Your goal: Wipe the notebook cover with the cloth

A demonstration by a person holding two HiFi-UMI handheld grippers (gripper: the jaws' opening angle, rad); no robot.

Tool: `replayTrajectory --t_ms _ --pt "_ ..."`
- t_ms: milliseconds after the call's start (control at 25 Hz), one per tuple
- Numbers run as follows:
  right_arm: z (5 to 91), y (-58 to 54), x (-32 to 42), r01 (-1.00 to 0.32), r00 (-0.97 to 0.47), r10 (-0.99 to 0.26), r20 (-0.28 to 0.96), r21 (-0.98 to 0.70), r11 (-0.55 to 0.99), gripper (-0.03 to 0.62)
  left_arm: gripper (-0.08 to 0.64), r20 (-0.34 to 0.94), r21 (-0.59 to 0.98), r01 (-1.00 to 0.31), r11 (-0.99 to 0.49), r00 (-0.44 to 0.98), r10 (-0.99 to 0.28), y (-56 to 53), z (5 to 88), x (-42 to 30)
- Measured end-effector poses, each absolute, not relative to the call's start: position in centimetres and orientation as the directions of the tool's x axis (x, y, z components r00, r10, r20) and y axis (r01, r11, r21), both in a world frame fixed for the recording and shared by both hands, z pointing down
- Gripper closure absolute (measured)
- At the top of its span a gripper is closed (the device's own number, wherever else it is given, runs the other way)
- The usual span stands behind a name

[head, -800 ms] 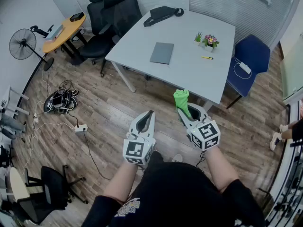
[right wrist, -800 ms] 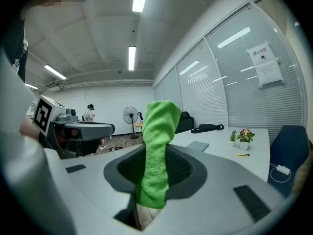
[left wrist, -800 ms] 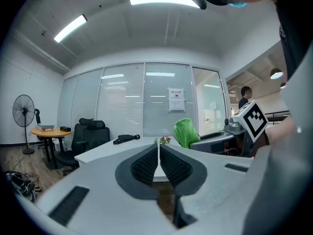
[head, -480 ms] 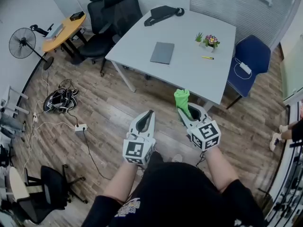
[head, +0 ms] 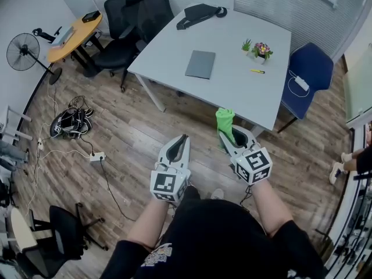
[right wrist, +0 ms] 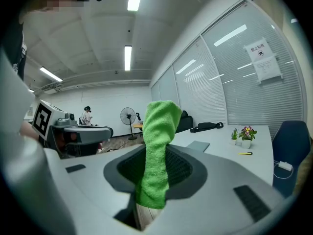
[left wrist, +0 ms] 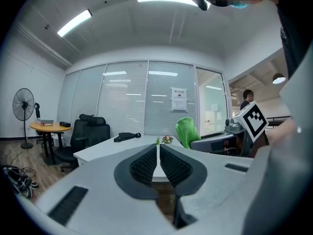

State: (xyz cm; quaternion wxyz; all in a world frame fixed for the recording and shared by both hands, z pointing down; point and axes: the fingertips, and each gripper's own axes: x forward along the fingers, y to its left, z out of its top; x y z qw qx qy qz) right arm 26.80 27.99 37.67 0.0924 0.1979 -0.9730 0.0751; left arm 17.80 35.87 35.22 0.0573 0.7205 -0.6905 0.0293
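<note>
A grey notebook (head: 200,64) lies flat near the middle of the white table (head: 232,92), well ahead of both grippers; it also shows as a thin grey slab (right wrist: 197,145) in the right gripper view. My right gripper (head: 229,133) is shut on a green cloth (head: 224,121), which stands up between its pads (right wrist: 155,146) and hangs out below them. My left gripper (head: 181,141) is held over the wood floor, shut, with nothing between its ribbed pads (left wrist: 145,164). Both grippers hover short of the table's near edge.
On the table stand two small potted plants (head: 256,50), a yellow pen (head: 254,71) and a black bag (head: 200,13). Black office chairs (head: 129,22) stand at the table's far left, a blue chair (head: 308,74) at its right. A fan (head: 23,51), cables and a power strip (head: 97,156) lie on the floor at left.
The view has shifted slightly toward the table. Both grippers keep their pose, and the cloth stays in the right one.
</note>
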Motion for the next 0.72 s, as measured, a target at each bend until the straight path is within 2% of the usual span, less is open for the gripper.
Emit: replayTrajectory --t_ms 320,360,520,720 --pt "37.8 25.6 22.6 -0.413 -0.896 -0.382 0.225 -0.112 0.904 0.482 0.551 0.128 0.072 -0.996 -0.044 0.053 -0.990 33.5 35.8 13.3" --pt "37.8 25.2 22.0 -0.417 -0.894 -0.385 0.227 -0.112 0.902 0.482 0.537 0.131 0.075 -0.996 -0.052 0.061 -0.989 33.1 35.9 12.6" --pt "37.8 23.7 19.2 -0.437 -0.885 -0.403 0.233 -0.116 0.892 0.482 0.333 0.137 0.075 -0.993 -0.087 0.097 -0.986 31.4 36.2 10.0" --pt "38.2 21.9 16.1 -0.471 -0.869 -0.435 0.237 -0.123 0.874 0.482 0.311 0.142 0.063 -0.989 -0.133 0.141 -0.980 29.6 36.6 6.7"
